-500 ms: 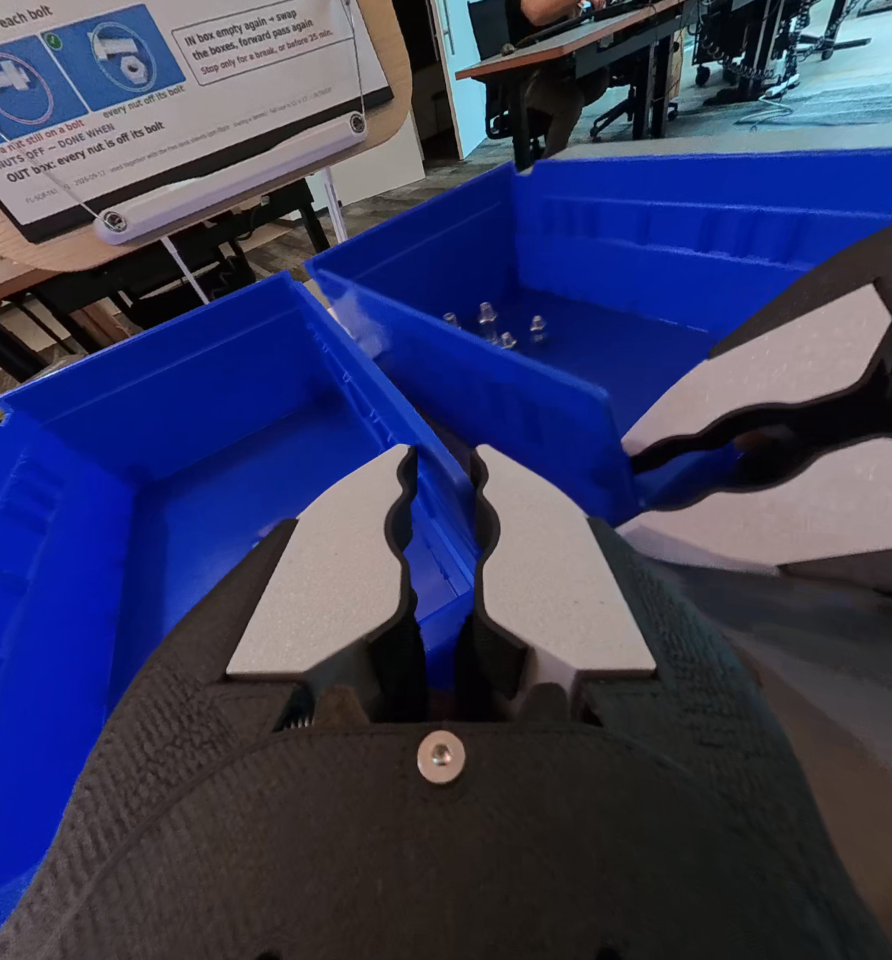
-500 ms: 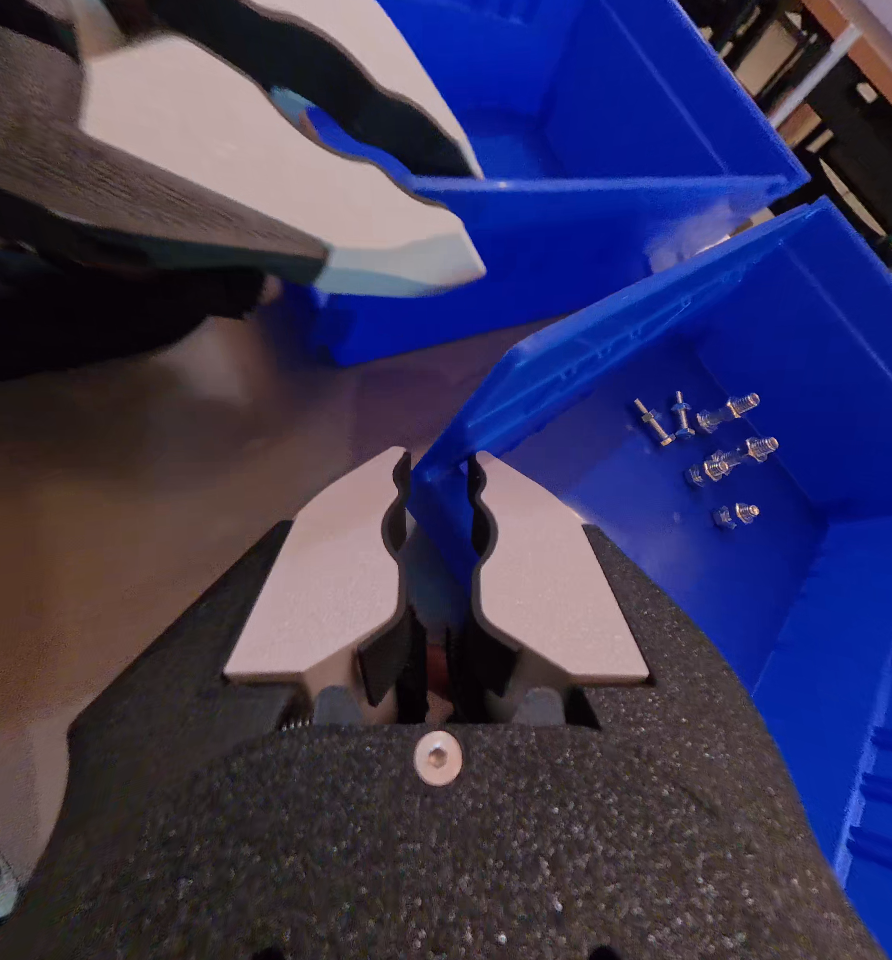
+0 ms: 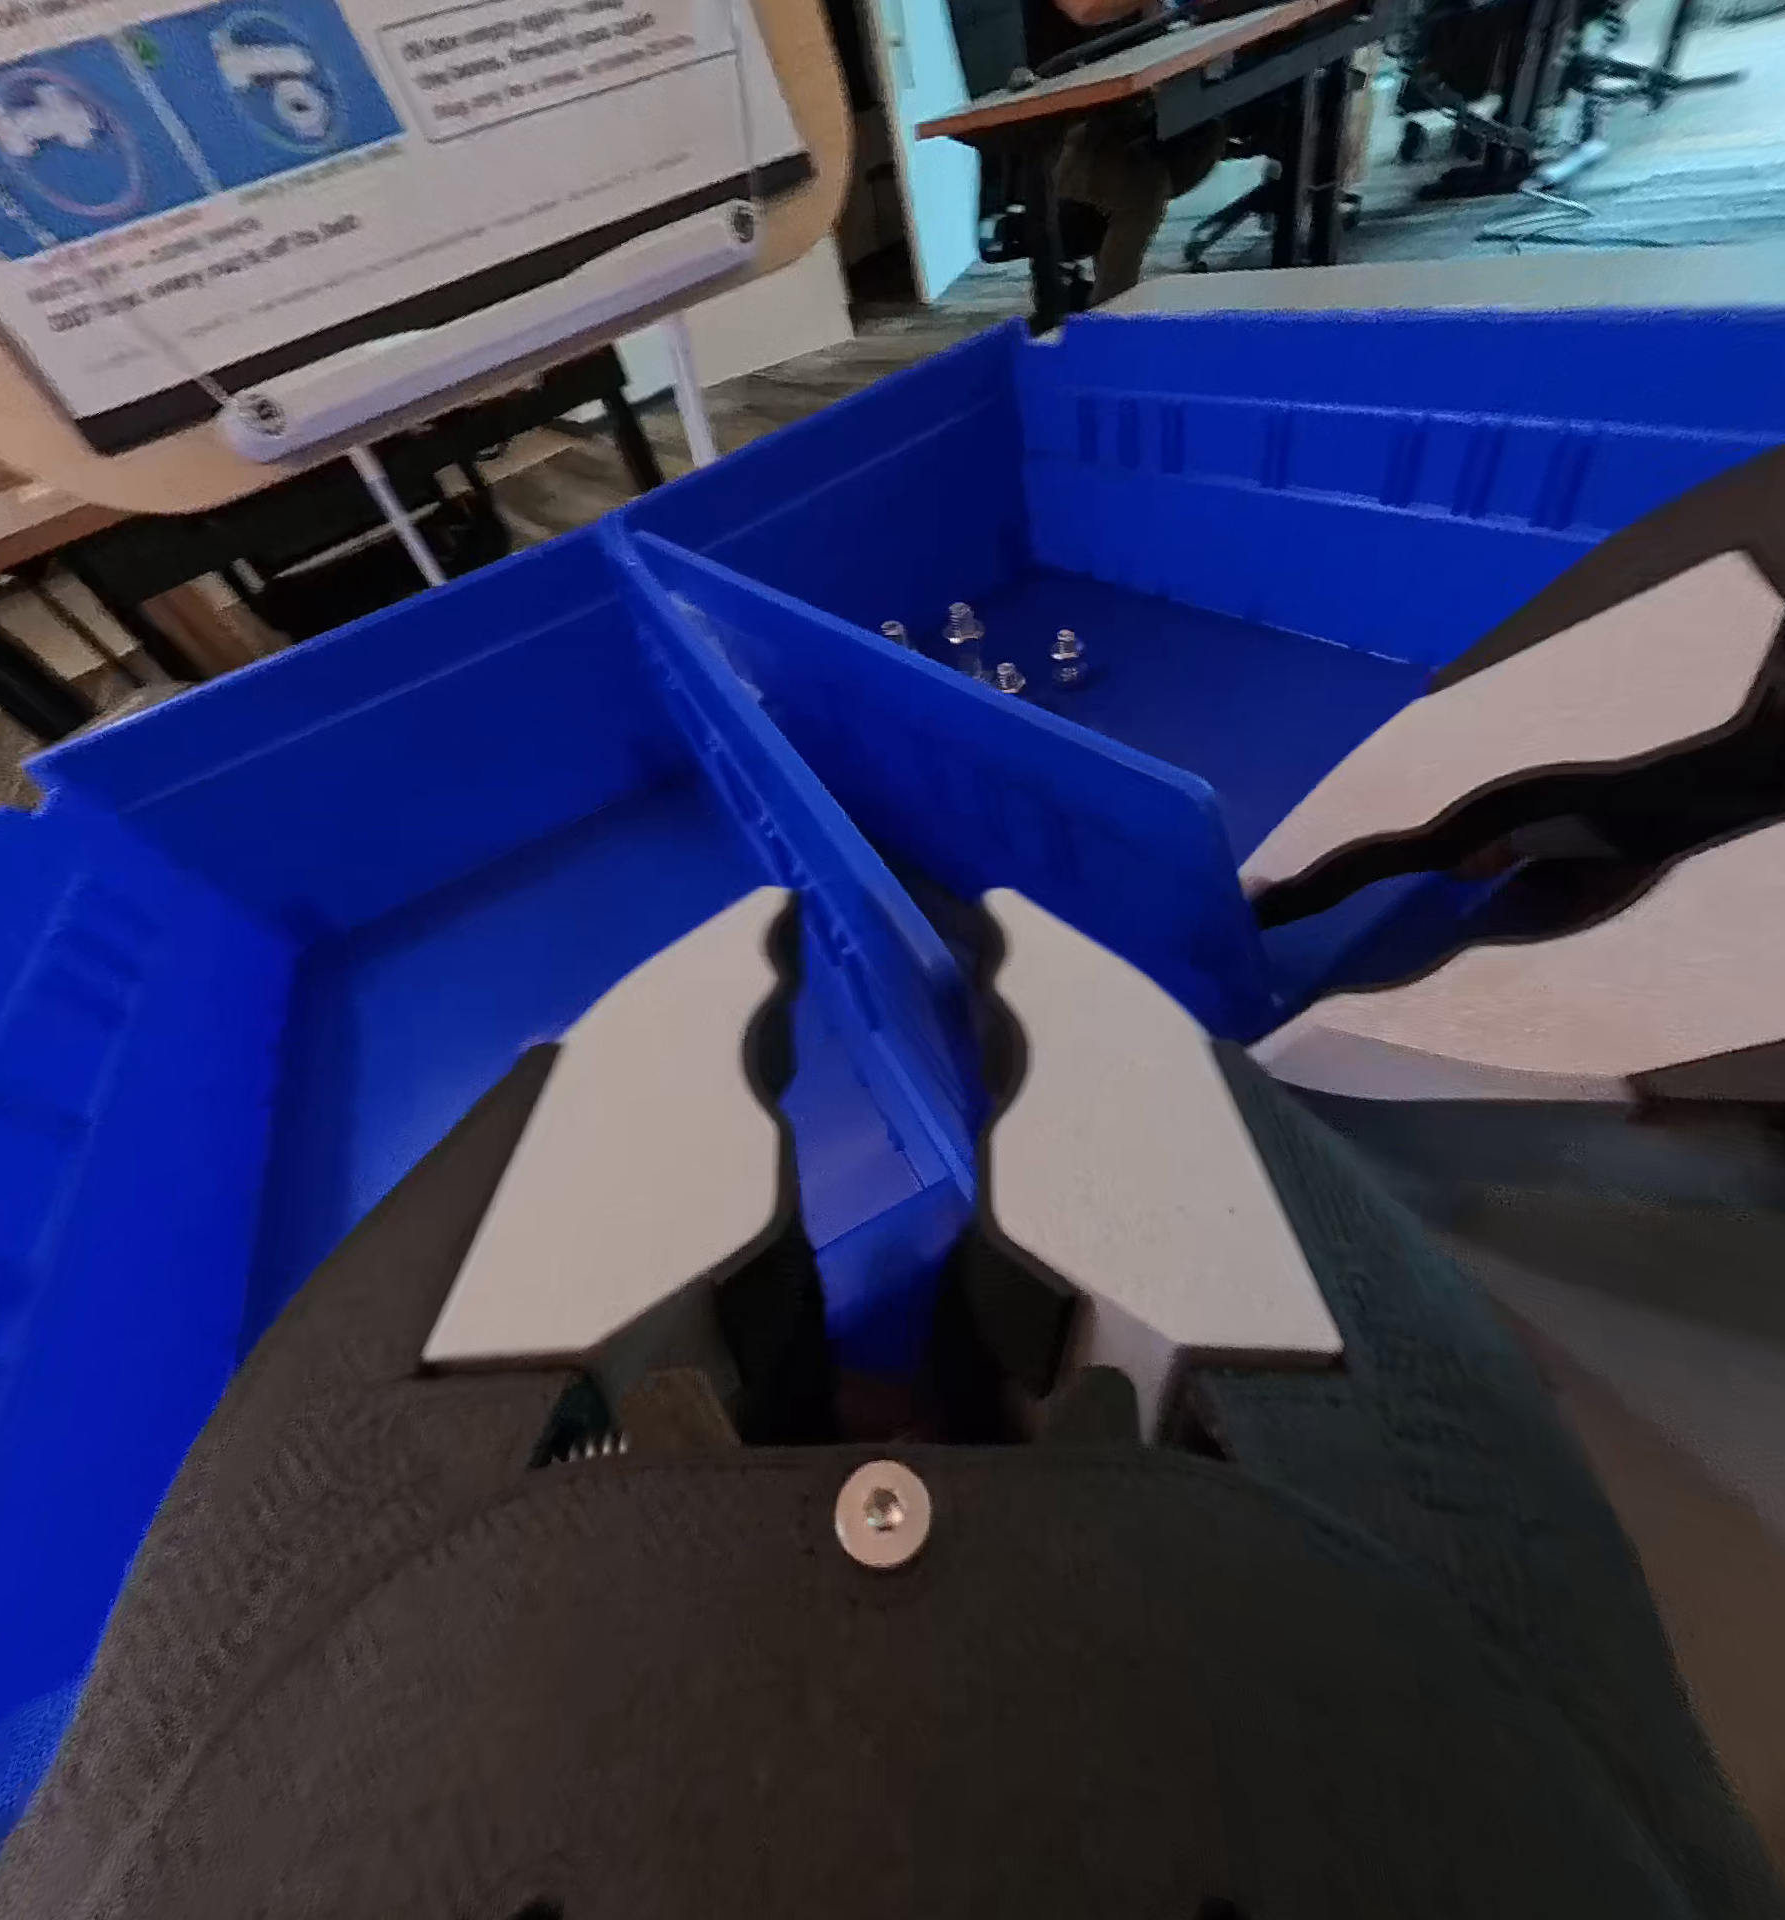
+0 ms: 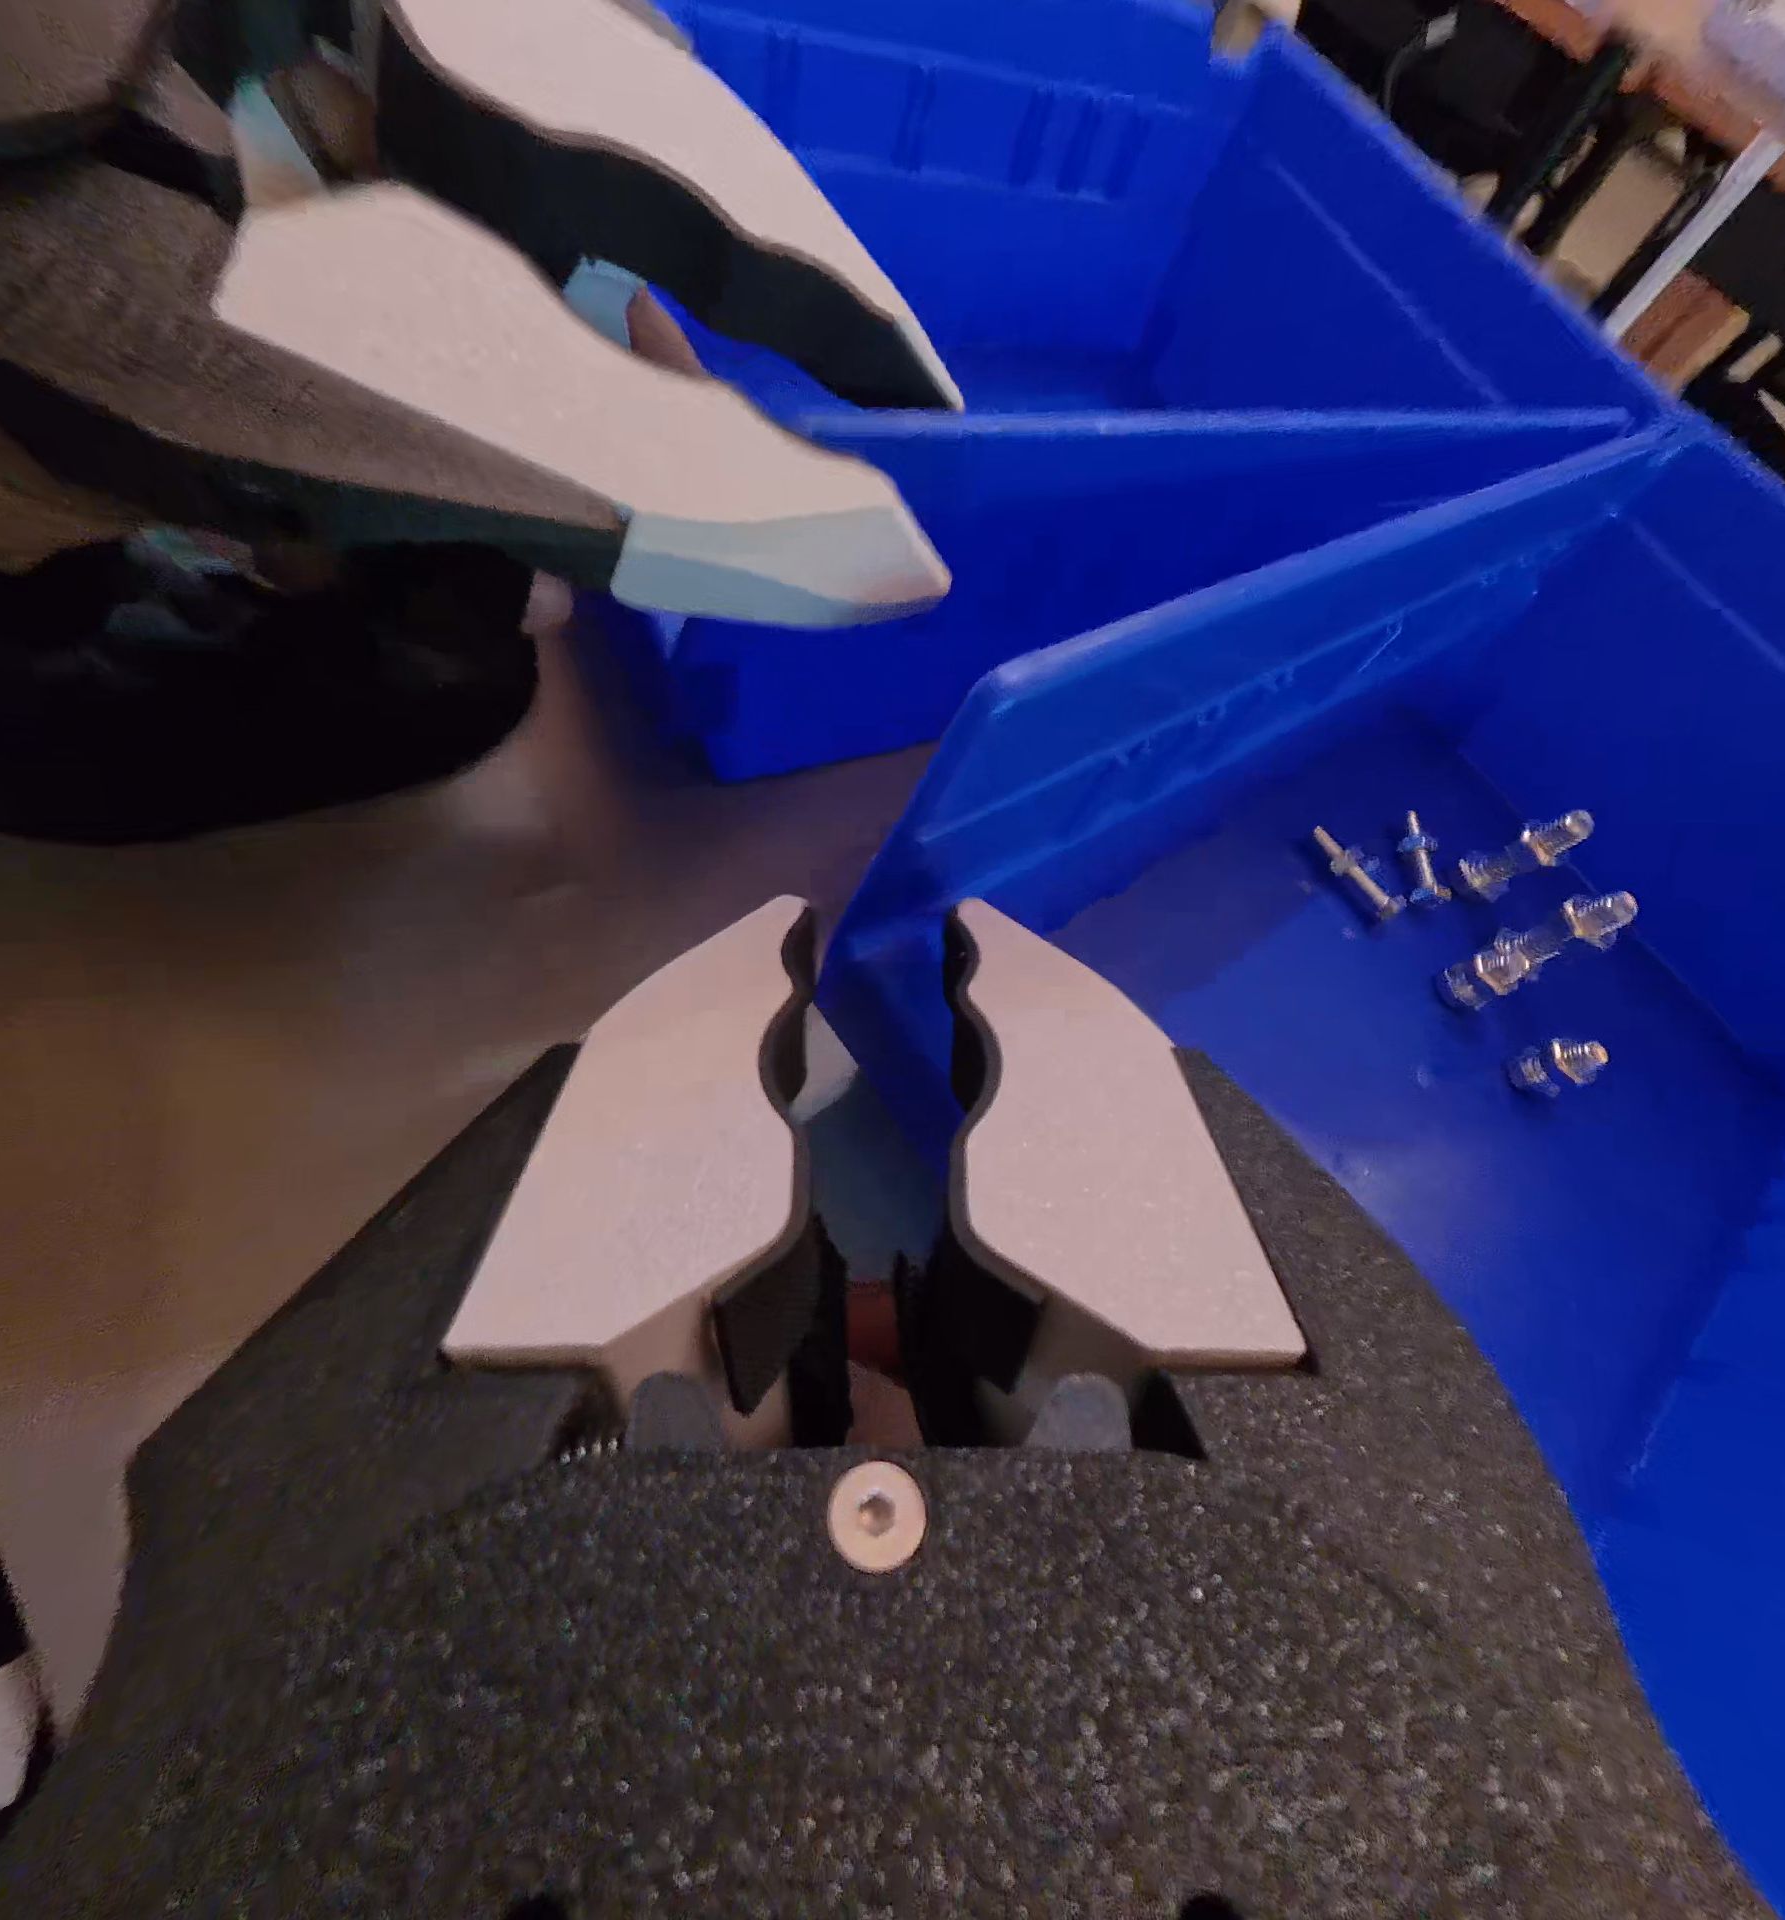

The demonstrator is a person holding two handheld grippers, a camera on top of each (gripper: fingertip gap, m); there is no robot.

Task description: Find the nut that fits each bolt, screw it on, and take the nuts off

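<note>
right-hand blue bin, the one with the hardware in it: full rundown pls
The blue bin looks like moulded plastic, open-topped, with ribbed inner walls. It appears tipped, its near corner raised. The right gripper is shut on that near corner, one finger inside the wall and one outside. On its floor lie a few small clear and metal bolts with nuts, clustered toward the far end. Its far corner meets the second blue bin, which looks empty. The left gripper straddles that bin's near corner wall.

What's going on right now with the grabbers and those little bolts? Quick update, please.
Left gripper clamped on empty bin's wall. Right gripper clamped on other bin's corner. Bolts lie loose inside, untouched. Nothing blocking.
</note>
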